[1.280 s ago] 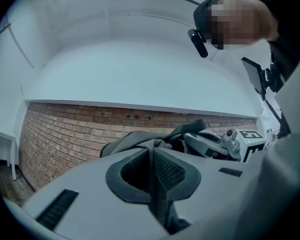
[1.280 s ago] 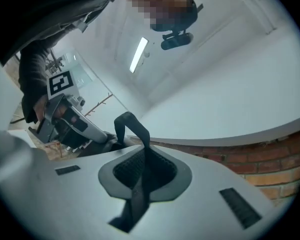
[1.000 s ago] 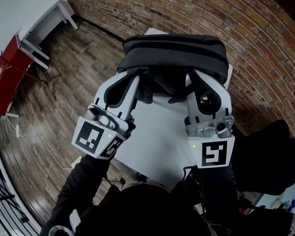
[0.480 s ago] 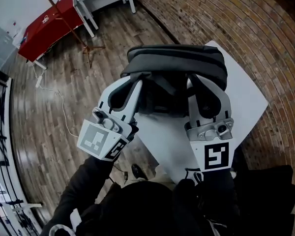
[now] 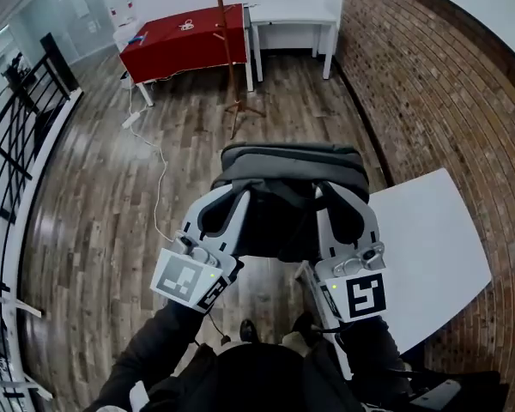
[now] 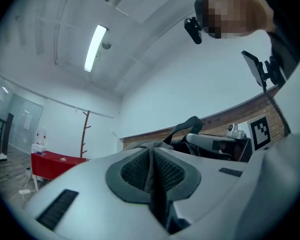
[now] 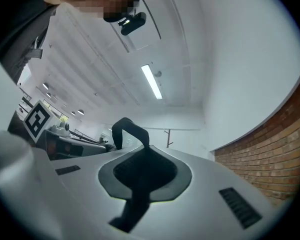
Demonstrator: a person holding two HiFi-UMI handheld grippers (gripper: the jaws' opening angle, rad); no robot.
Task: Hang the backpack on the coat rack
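I carry a grey and black backpack (image 5: 293, 172) in the air in front of me, over the wooden floor. My left gripper (image 5: 239, 194) is shut on a mesh-backed shoulder strap (image 6: 151, 173) at the pack's left side. My right gripper (image 5: 325, 194) is shut on a black strap (image 7: 139, 176) at its right side, and a loop of that strap (image 7: 127, 129) rises past the jaws. The wooden coat rack (image 5: 227, 54) stands ahead beside the red table; it also shows as a coat rack (image 6: 83, 134) in the left gripper view and, smaller, as a coat rack (image 7: 167, 137) in the right gripper view.
A red table (image 5: 182, 41) and a white desk (image 5: 296, 15) stand against the far wall. The white table (image 5: 429, 247) is at my right, along the brick wall (image 5: 446, 101). A black railing (image 5: 17, 136) runs on the left. A white cable (image 5: 159, 174) lies across the floor.
The view has swung from the white table and brick wall to the open room. The backpack, held in both grippers, has left the table and now hangs over the floor, facing the coat rack.
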